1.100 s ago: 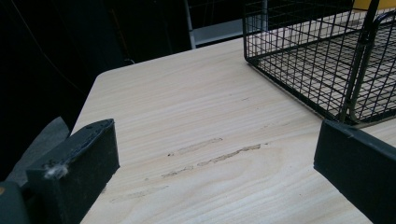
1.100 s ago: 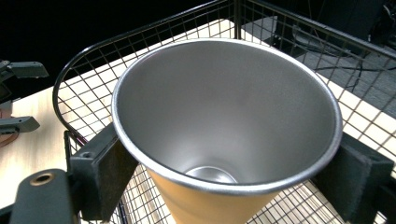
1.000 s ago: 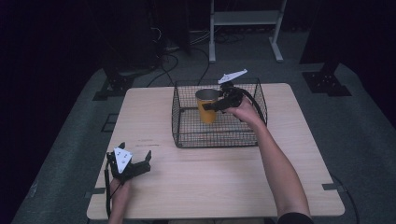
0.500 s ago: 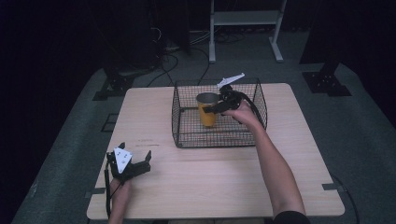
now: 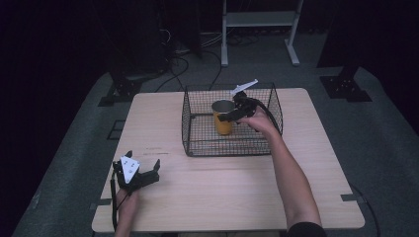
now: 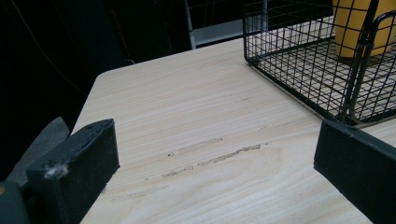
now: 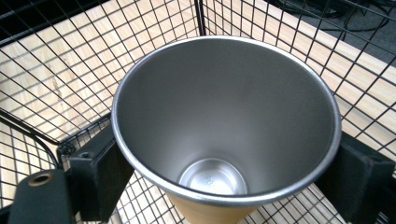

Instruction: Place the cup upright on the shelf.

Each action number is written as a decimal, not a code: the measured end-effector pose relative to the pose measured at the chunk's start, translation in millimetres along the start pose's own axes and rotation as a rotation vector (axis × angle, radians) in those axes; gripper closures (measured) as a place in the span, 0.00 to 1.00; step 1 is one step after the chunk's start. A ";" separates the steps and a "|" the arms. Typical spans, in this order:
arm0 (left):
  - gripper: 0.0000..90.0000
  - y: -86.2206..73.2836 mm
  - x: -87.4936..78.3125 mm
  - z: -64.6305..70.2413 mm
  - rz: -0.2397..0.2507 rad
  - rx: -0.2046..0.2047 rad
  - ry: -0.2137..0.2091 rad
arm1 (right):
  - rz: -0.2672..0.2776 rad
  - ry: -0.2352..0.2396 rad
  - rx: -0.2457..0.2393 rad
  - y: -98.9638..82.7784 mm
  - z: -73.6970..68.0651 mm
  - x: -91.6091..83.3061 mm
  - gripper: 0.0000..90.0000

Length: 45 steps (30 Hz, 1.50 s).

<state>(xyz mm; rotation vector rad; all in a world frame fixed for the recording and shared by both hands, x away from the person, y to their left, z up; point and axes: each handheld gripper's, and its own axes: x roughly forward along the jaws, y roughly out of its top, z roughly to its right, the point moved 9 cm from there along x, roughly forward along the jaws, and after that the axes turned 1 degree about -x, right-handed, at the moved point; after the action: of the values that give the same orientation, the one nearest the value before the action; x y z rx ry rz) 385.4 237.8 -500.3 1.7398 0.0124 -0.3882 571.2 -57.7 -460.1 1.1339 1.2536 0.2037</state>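
The right tongs (image 5: 232,115) are seen clamped on a yellow cup (image 5: 223,118), one black jaw pressed against each side of it just below the rim. In the right gripper view the cup (image 7: 224,126) is looked into from above: a bare steel inside with a round bottom, a bright rolled rim, and a yellow outer wall glimpsed beneath. The cup is held upright inside a black wire basket (image 5: 200,143), toward the basket's middle; whether its base rests on the mesh floor cannot be told. The right hand (image 5: 257,120) is reached over the basket's near wall, with the forearm stretched back to the tabletop's near edge.

The left tongs (image 5: 143,170) are held apart with nothing between the jaws, low over the near left part of the tabletop (image 5: 222,187). A grey three-cornered plate (image 5: 129,167) is carried on top of them. In the left gripper view bare pale wood with faint scuff marks (image 6: 212,154) is seen between the two jaws, and the basket (image 6: 299,74) with the yellow cup (image 6: 355,28) is seen farther off, well apart from these tongs.

The basket is set on the far middle of the tabletop.
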 end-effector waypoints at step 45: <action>0.00 -0.2 0.5 0.8 -0.004 0.007 0.002 | 0.077 -0.047 -0.014 14.1 -7.1 -19.9 0.02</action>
<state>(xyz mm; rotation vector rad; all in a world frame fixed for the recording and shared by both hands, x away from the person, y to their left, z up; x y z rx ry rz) 385.7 237.0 -500.7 1.7469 0.0162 -0.3896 564.1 -60.4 -435.9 1.1696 1.1664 0.2413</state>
